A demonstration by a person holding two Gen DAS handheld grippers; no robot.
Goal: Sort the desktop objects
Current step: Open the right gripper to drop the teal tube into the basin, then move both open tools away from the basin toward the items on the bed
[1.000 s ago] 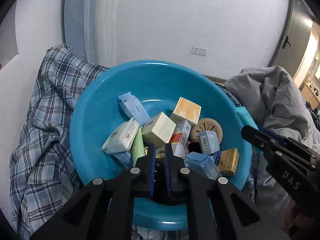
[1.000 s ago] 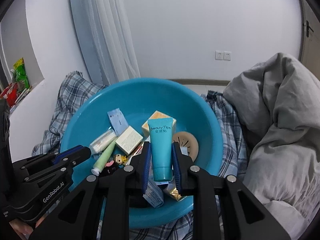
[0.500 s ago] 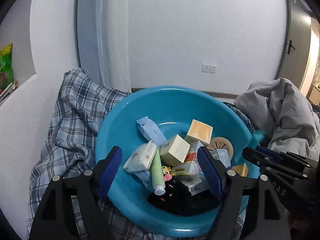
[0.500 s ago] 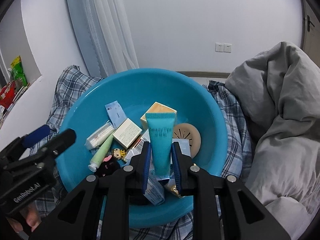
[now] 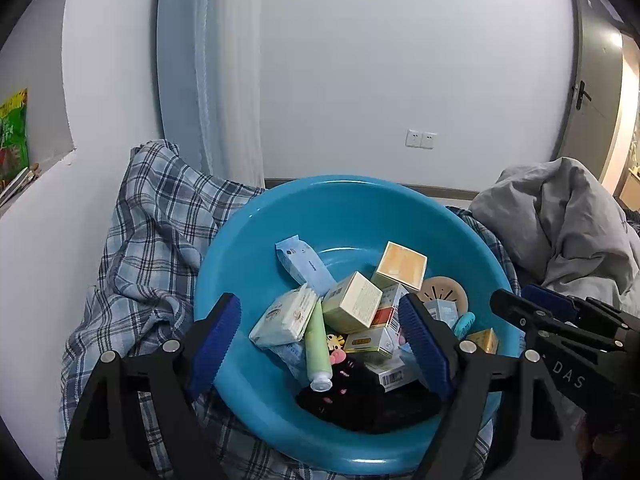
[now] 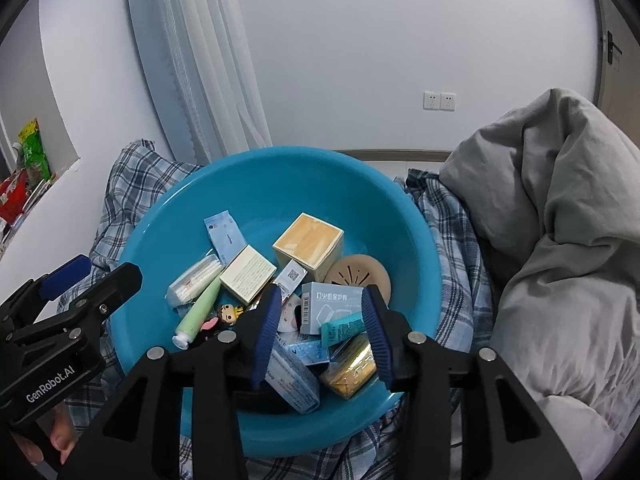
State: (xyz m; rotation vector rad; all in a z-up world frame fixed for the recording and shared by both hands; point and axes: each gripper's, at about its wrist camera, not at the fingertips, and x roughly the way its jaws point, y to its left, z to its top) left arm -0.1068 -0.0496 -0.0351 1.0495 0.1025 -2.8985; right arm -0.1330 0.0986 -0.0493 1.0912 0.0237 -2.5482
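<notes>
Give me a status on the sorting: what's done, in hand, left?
Done: boxes, packets and tubes are piled in the blue basin, including the teal tube lying on the heap. In hand: nothing. The right gripper is opening with the teal tube loose between its pads; the left gripper is opening over the pile, gripping nothing. Left: no loose items visible on the plaid sheet; beyond the frame, unknown.

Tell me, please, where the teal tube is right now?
In the right wrist view, the teal tube lies in the blue basin, between the opening right claw fingers, atop the gold box.
</notes>
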